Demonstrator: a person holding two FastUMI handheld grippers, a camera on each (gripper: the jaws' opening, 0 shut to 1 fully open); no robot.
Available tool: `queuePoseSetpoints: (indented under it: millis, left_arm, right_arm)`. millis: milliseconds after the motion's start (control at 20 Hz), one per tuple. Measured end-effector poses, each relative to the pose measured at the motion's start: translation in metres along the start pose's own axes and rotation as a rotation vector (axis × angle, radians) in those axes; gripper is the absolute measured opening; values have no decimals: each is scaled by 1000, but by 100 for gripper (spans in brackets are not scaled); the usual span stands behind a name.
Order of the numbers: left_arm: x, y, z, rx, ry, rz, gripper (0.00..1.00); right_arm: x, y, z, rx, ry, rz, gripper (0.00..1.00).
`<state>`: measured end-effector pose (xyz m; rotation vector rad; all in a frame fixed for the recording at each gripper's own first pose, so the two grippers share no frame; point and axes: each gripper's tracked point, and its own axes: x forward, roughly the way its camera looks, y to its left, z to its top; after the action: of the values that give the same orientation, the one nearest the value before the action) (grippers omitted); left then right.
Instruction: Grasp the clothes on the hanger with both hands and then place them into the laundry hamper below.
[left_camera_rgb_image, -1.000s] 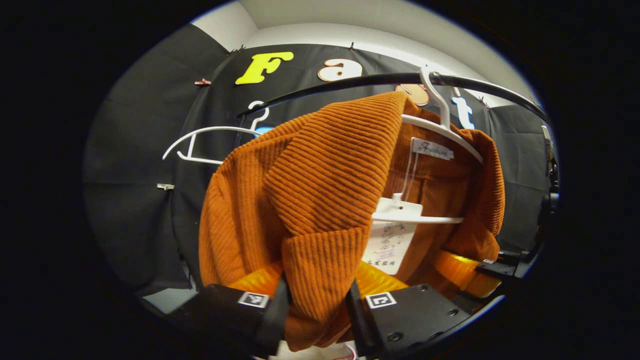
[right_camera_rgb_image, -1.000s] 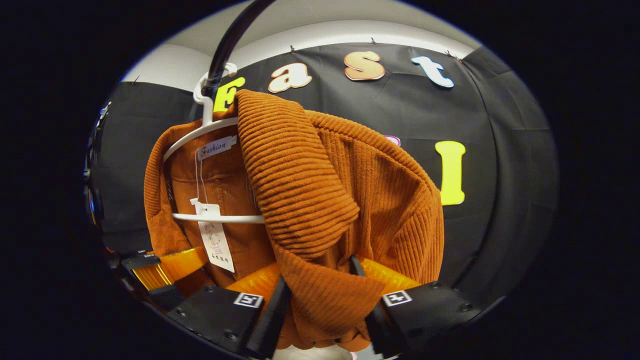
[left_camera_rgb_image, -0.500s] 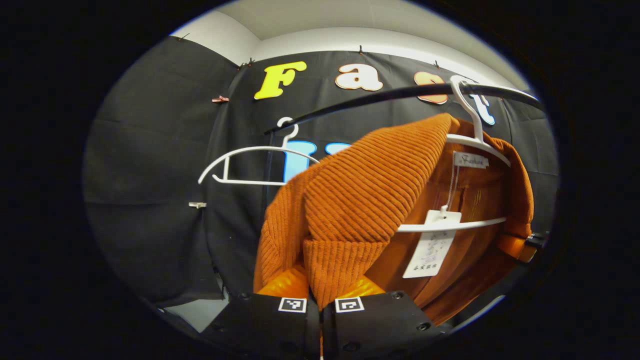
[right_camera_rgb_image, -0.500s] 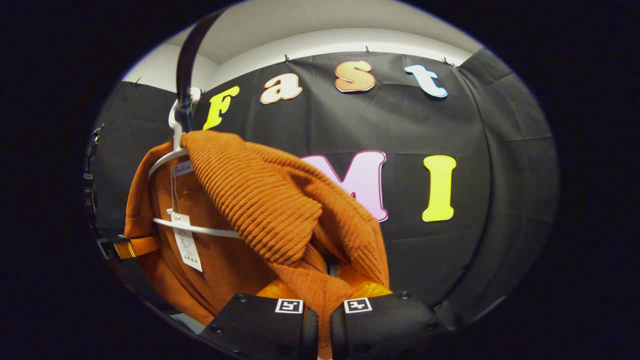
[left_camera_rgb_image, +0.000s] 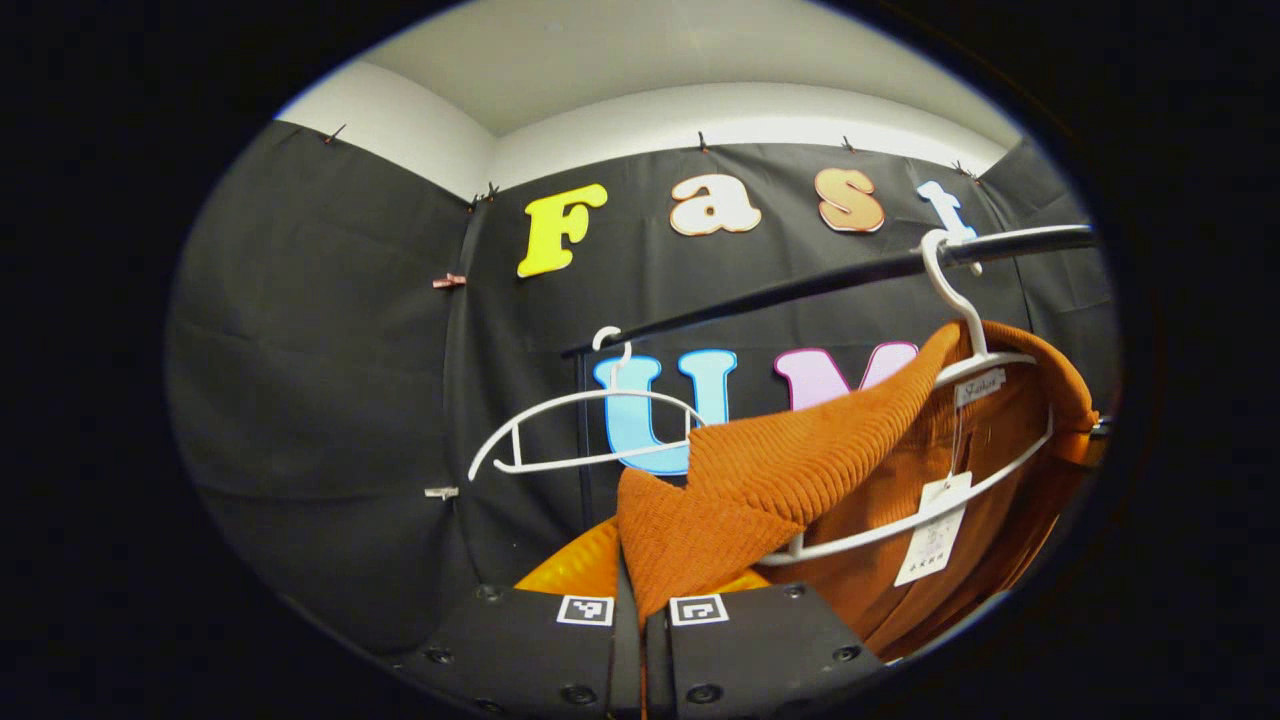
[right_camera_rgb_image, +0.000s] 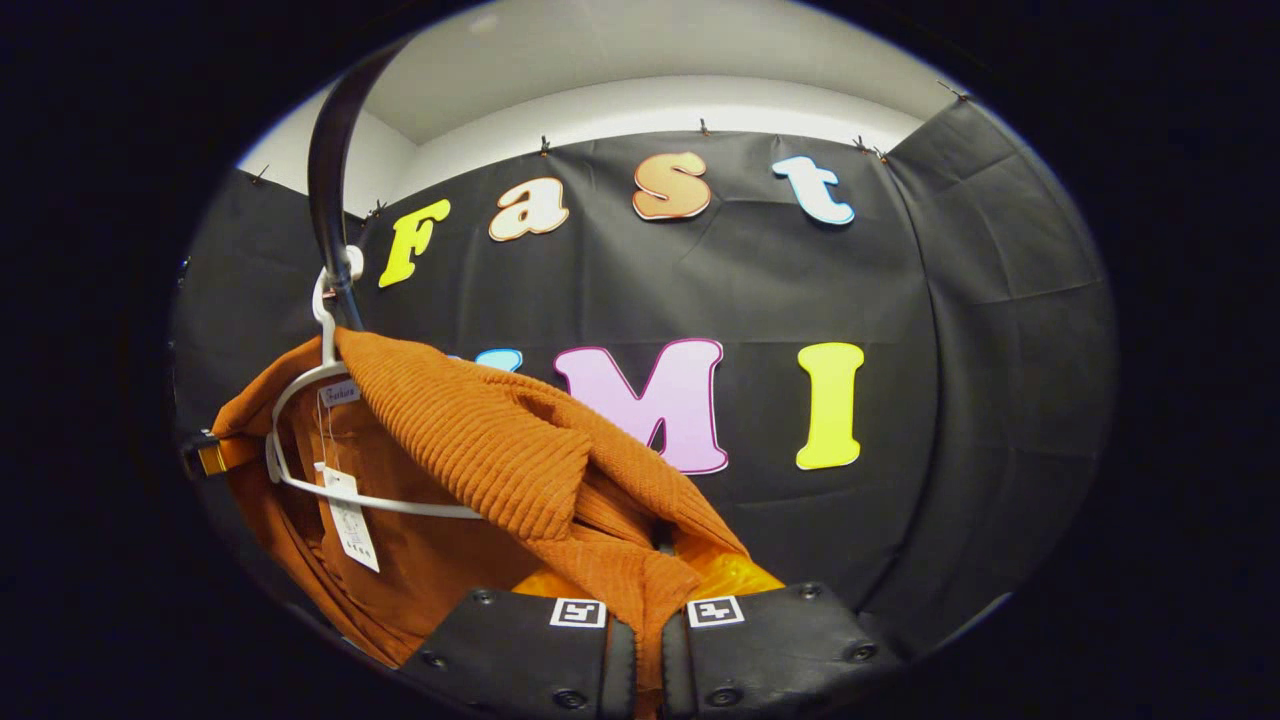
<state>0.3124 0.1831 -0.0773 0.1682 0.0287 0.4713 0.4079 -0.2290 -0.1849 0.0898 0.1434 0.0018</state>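
An orange ribbed garment (left_camera_rgb_image: 800, 470) hangs on a white hanger (left_camera_rgb_image: 960, 310) hooked over a black rail (left_camera_rgb_image: 800, 290). One shoulder of it is drawn out toward my left gripper (left_camera_rgb_image: 640, 600), which is shut on a fold of the fabric. In the right gripper view the same garment (right_camera_rgb_image: 480, 450) stretches from the hanger (right_camera_rgb_image: 325, 310) down to my right gripper (right_camera_rgb_image: 647, 605), also shut on a fold. A paper tag (left_camera_rgb_image: 930, 540) dangles inside the collar.
An empty white hanger (left_camera_rgb_image: 580, 400) hangs further left on the rail. The rail (right_camera_rgb_image: 325, 200) curves overhead in the right gripper view. The black cloth wall stands close behind.
Both grippers went from open around the fabric to shut on it. Since then they have drawn back from the hanger, pulling the garment's shoulders out sideways.
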Motion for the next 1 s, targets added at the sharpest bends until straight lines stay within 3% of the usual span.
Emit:
queuePoseSetpoints:
  millis: [50, 100, 300, 500, 600, 750, 900, 950, 1000]
  left_arm:
    - [4, 2, 4, 3, -8, -8, 7]
    - [9, 2, 7, 7, -5, -19, 6]
    - [29, 0, 19, 30, -32, -64, 7]
    - [59, -6, 6, 43, 0, -125, 6]
    - [76, -14, -3, 44, 33, -202, 8]
    - [100, -33, -20, -41, 133, -396, 6]
    - [132, -46, -36, -117, 212, -483, 6]
    - [141, -54, -41, -110, 217, -507, 7]
    - [146, -64, -53, -105, 231, -531, 6]
  right_arm:
    - [-1, 0, 4, 3, -6, 0, 10]
    - [-4, -2, 6, 2, -4, -6, 15]
    - [-4, -12, 16, 88, -57, 25, 15]
    - [14, -11, 4, 190, 3, 95, 11]
    - [18, -9, 14, 193, 6, 145, 15]
    - [24, -12, 12, 253, 24, 181, 15]
    - [22, -5, 14, 348, -1, 214, 15]
    - [23, -5, 15, 374, -6, 218, 19]
    - [23, -8, 15, 400, -11, 222, 15]
